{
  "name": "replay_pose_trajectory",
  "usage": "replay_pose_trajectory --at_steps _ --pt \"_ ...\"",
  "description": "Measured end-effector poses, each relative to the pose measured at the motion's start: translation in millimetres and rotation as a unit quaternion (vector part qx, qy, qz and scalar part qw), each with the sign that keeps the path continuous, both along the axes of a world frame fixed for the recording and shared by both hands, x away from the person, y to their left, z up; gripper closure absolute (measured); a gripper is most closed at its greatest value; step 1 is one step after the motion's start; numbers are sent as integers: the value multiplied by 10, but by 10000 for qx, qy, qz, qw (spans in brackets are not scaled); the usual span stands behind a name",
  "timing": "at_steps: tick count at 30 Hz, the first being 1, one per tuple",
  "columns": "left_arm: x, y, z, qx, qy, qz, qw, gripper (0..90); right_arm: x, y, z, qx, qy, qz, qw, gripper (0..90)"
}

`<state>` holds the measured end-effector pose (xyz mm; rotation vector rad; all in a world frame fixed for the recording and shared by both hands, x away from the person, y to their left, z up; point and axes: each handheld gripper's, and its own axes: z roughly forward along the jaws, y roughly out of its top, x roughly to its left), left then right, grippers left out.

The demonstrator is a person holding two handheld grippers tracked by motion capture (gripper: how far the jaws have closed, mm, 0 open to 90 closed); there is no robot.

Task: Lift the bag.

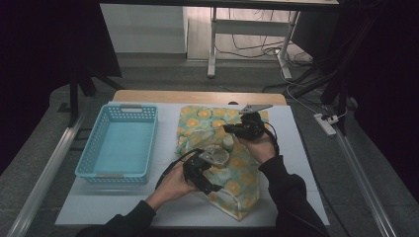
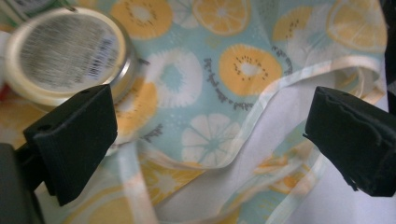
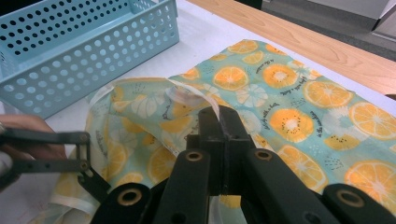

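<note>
Looking down on a white table top (image 1: pixel 296 163), its wooden edge (image 1: pixel 197 96) runs across the upper middle of the frame, with dark floor and desk legs beyond. A blue basket (image 1: pixel 121 143) sits left of centre. The fruit-print cloth bag (image 1: pixel 232 163) sprawls at centre. The right gripper (image 1: pixel 236 129) has its jaws pinched together on the bag's edge, lifting it. The left gripper (image 1: pixel 210 165), jaws wide apart, hangs beside a round tin (image 2: pixel 65 51) on the fabric. Bare white surface lies right and below.

Your basket (image 1: pixel 120 143) sits left of the bag (image 1: pixel 222 163) on the surface (image 1: pixel 291 148); a can (image 1: pixel 216 156) lies on the bag.
</note>
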<state>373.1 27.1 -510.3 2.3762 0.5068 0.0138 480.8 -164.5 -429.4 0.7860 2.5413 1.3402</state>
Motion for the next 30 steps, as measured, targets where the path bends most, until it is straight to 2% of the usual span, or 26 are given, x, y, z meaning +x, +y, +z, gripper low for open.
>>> replay_pose_trajectory --at_steps 9,10,12,14,19,23,30 --pt "3 -51 -152 416 -89 -42 9991 64 -5 0 -12 0 26 -3 10000 900" --pt "-2 -56 -170 472 -103 -47 9988 85 -6 -2 -11 0 20 -2 10000 900" --pt "-28 -67 -193 588 -287 -84 9978 129 -5 -6 -9 -2 15 5 10000 900" --pt "-36 -64 -178 591 -271 -86 9978 161 -5 -11 -8 3 13 0 10000 900" --pt "-24 -46 -146 591 -233 -3 9980 356 -12 -14 -5 -1 17 -12 10000 900" --pt "33 -13 -130 579 -167 180 9980 522 -15 -10 -7 0 7 -7 10000 900" --pt "78 -6 -114 577 -57 374 9976 758 -9 5 -15 -20 16 13 10000 900"
